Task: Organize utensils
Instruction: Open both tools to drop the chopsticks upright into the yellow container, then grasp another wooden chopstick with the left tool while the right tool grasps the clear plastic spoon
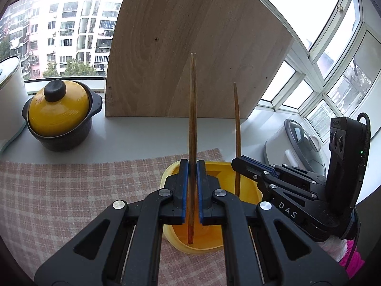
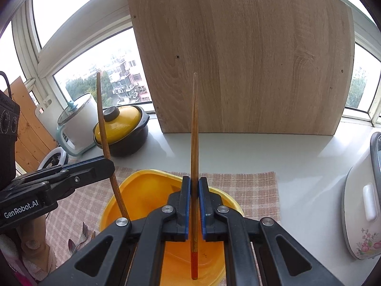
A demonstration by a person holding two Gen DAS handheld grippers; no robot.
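Observation:
My left gripper (image 1: pixel 192 166) is shut on a wooden chopstick (image 1: pixel 192 119) held upright, its lower end inside a yellow plastic container (image 1: pixel 245 190). My right gripper (image 2: pixel 194 183) is shut on a second wooden chopstick (image 2: pixel 194 131), also upright with its red-tipped end down in the same container (image 2: pixel 142 186). Each gripper shows in the other's view: the right one (image 1: pixel 238 163) at the container's right side, the left one (image 2: pixel 112 166) at its left side, each with its chopstick (image 1: pixel 237 131) (image 2: pixel 102 124).
A checked cloth (image 1: pixel 71 186) lies under the container. A wooden board (image 1: pixel 190 47) leans behind. A yellow-lidded dark pot (image 1: pixel 59 114) and a white cooker (image 2: pixel 78 119) stand at left, a white appliance (image 2: pixel 362 202) at right. A fork (image 2: pixel 83 233) and spoon (image 2: pixel 71 244) lie on the cloth.

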